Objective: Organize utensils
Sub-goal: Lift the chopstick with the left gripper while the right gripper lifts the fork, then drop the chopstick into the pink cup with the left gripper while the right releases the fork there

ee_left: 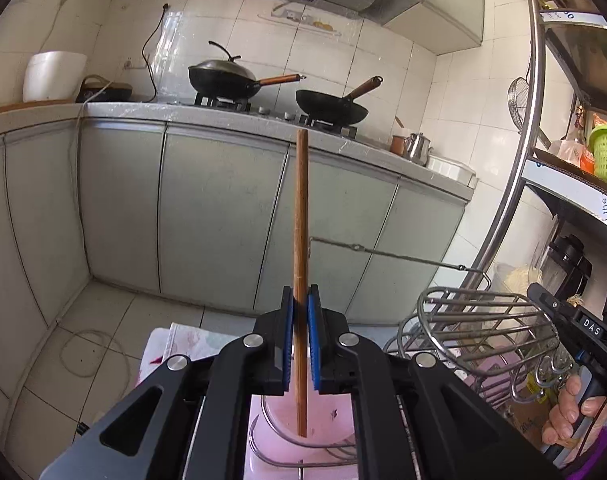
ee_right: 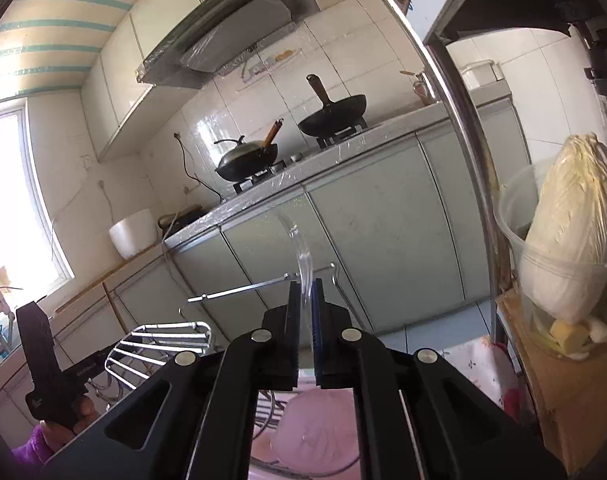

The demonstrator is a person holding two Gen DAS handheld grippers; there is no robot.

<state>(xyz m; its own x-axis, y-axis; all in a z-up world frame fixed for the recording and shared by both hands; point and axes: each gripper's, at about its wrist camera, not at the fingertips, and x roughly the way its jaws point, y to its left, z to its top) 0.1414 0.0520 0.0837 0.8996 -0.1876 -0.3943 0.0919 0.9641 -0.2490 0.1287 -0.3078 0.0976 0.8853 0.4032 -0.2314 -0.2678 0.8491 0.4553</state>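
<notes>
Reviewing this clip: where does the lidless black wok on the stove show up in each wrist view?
Left wrist: the lidless wok sits right of centre in the upper half, on the right-hand burner, handle pointing up-right.
Right wrist: the same lidless wok is just right of centre near the top, handle pointing up-left.
Shared landmark: the lidded wok on the neighbouring burner.

The black gripper is hiding the middle of the wooden stick. The clear spoon is looking too see-through to show its bowl end.
</notes>
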